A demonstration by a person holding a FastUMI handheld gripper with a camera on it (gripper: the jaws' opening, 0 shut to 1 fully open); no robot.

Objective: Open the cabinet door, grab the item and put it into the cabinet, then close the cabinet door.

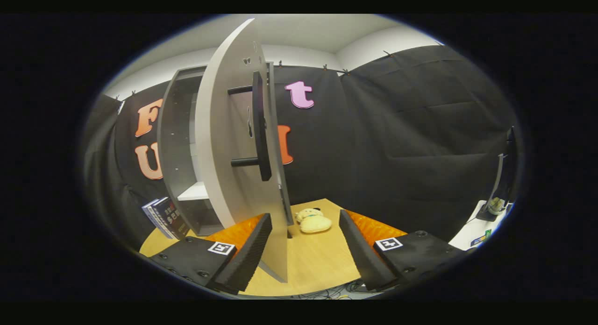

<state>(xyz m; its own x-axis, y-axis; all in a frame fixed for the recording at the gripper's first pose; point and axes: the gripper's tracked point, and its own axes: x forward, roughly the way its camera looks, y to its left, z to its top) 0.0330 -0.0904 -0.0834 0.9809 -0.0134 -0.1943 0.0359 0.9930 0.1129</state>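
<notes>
Nearest to me, at the bottom of the frame, the gripper stands with its fingers spread wide and nothing between the pads — it holds nothing. The free edge of the cabinet door comes down just inside the left finger, at lower centre, close enough that I cannot tell whether it touches.

By my reading the first step is done: the door is swung out towards me, edge-on, with its dark bar handle facing right, at centre frame. Behind it, left of centre, the cabinet shows an open interior with a pale shelf.

What is left, as I judge it — the grab, the placing and the closing. The item, a small cream plush toy, lies on the wooden table beyond the fingertips, roughly on the line between them and a little right of the door's lower edge, near the table's far side. It is untouched and well clear of the pads.

Further left, at lower left, a dark book leans beside the cabinet base.
</notes>
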